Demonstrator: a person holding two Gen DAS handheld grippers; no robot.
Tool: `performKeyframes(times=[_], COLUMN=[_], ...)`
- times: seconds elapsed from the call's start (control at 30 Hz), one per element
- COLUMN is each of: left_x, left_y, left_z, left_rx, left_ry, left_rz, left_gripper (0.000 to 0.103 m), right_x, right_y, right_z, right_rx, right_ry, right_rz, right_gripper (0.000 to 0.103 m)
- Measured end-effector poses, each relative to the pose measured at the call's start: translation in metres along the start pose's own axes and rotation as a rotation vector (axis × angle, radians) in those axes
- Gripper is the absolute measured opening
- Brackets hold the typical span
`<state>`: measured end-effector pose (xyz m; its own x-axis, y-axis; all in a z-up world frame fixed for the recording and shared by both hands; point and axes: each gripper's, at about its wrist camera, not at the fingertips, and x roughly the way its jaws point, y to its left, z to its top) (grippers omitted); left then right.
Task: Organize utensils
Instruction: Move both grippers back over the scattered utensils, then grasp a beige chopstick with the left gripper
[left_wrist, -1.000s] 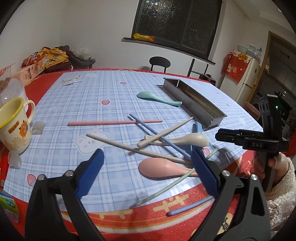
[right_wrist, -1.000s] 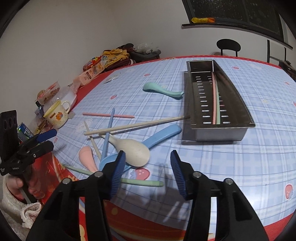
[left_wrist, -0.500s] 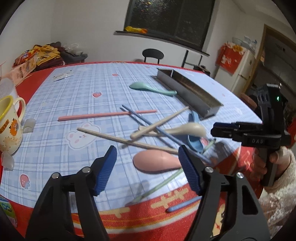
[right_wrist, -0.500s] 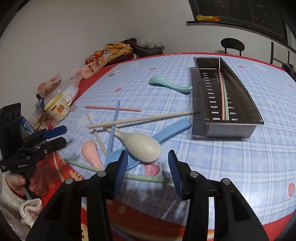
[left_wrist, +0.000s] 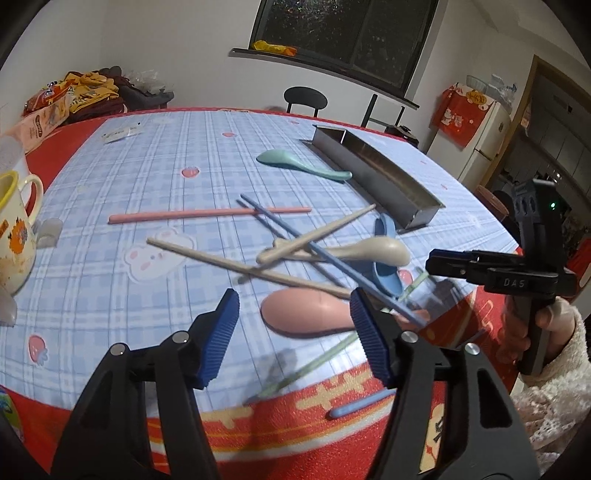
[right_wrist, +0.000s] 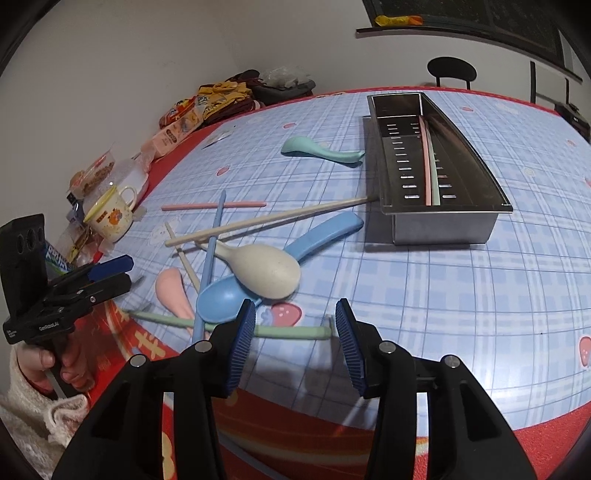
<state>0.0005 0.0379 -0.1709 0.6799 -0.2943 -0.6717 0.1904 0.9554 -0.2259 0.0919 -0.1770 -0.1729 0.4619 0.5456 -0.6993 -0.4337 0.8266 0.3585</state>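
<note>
Left tool jaws narrowed since earlier frame, empty, over pink spoon.
Right tool part-open, empty; next: grip spoon, carry to steel tray.

Left gripper has just been closing — nothing between its jaws.

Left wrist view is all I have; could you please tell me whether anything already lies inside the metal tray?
Observer: Yes, the metal tray holds a pink chopstick and a green chopstick, lying lengthwise side by side.
Operator: Thank you. Is there room left in it?
Observer: Yes, the slotted floor on either side of them is bare.
Operator: And are the right tongs holding anything?
Observer: No, the right tongs stand open, gripping nothing.
</note>
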Motion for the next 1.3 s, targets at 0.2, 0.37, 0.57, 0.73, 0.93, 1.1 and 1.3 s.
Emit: performKeyframes(times=[0.2, 0.37, 0.57, 0.73, 0.93, 1.1, 1.3], left_x=[0.015, 0.041, 0.082, 0.116, 0.139, 0.143, 0.139], left_y=[-0.001, -0.012, -0.040, -0.049, -0.052, -0.050, -0.040], left_z=[0.025, 0.051, 0.075, 0.080, 0.078, 0.080, 0.080], left_rx=[0.052, 0.130, 0.265, 0.296, 0.319, 0.316, 0.265], left_ry=[0.008, 0.062, 0.167, 0.251, 0.319, 0.325, 0.307], left_rz=[-0.003, -0.056, -0.119, -0.124, -0.091, -0.062, -0.054], left_gripper=[0.054, 0.044, 0.037, 0.036, 0.034, 0.024, 0.010], right_x=[0.004, 0.005, 0.003, 0.002, 0.004, 0.008, 0.017], right_y=[0.014, 0.014, 0.001, -0.008, -0.012, -0.009, 0.013], right_z=[0.016, 0.021, 0.019, 0.019, 0.019, 0.020, 0.024], right_rx=[-0.044, -0.045, -0.005, 0.010, 0.010, -0.002, -0.164], right_ry=[-0.013, -0.023, -0.026, -0.025, -0.019, -0.010, 0.026], right_rz=[0.003, -0.003, -0.024, -0.034, -0.041, -0.037, -0.105], right_gripper=[0.044, 0.044, 0.042, 0.039, 0.039, 0.039, 0.039])
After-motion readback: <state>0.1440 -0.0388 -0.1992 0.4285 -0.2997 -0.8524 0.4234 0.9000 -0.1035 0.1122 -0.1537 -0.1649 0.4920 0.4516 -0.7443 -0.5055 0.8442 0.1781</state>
